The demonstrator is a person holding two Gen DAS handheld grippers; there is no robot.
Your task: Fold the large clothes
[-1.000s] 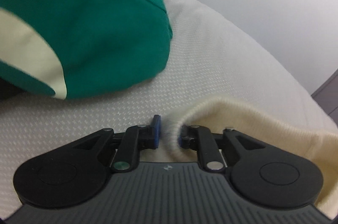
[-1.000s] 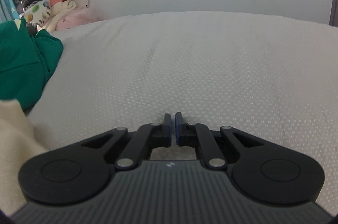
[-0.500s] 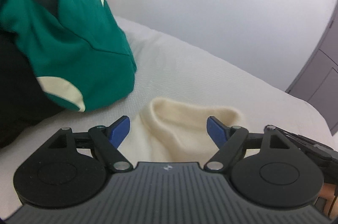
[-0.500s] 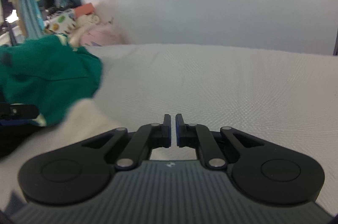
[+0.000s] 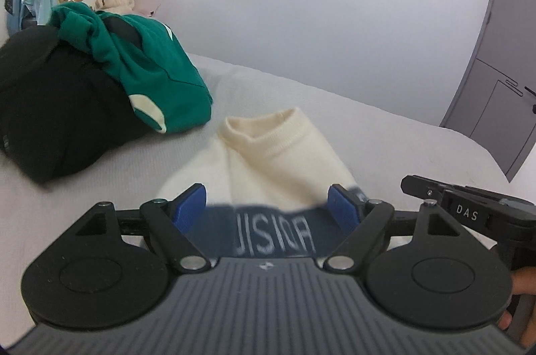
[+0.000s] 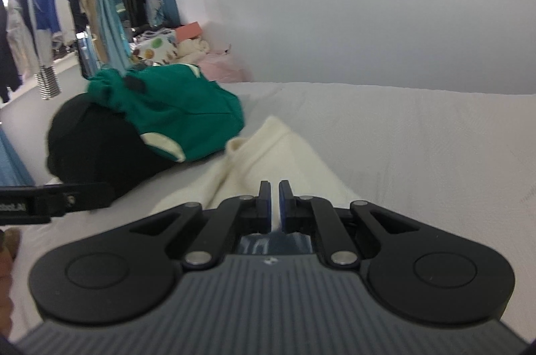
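A cream sweater (image 5: 278, 154) lies folded on the white bed (image 5: 385, 137), its ribbed edge pointing away from me and a navy band with white letters (image 5: 274, 234) at its near end. My left gripper (image 5: 268, 204) hovers over that near end, open, with nothing between its blue pads (image 5: 189, 204). The right gripper (image 6: 274, 187) is shut and empty, above the same sweater (image 6: 268, 150). Each tool shows in the other's view: the right one (image 5: 469, 207) at the right edge, the left one (image 6: 50, 201) at the left edge.
A green garment (image 5: 150, 70) is heaped on a black one (image 5: 50, 114) at the bed's left side, just beyond the sweater. Hanging clothes (image 6: 67, 3) and a cluttered corner lie behind. A grey door (image 5: 502, 87) stands at right. A hand (image 5: 522, 281) grips the right tool.
The left gripper let go of the cream ribbed edge, opened wide, then drew back and rose. The right gripper also pulled back and up, staying shut. The sweater now lies free.
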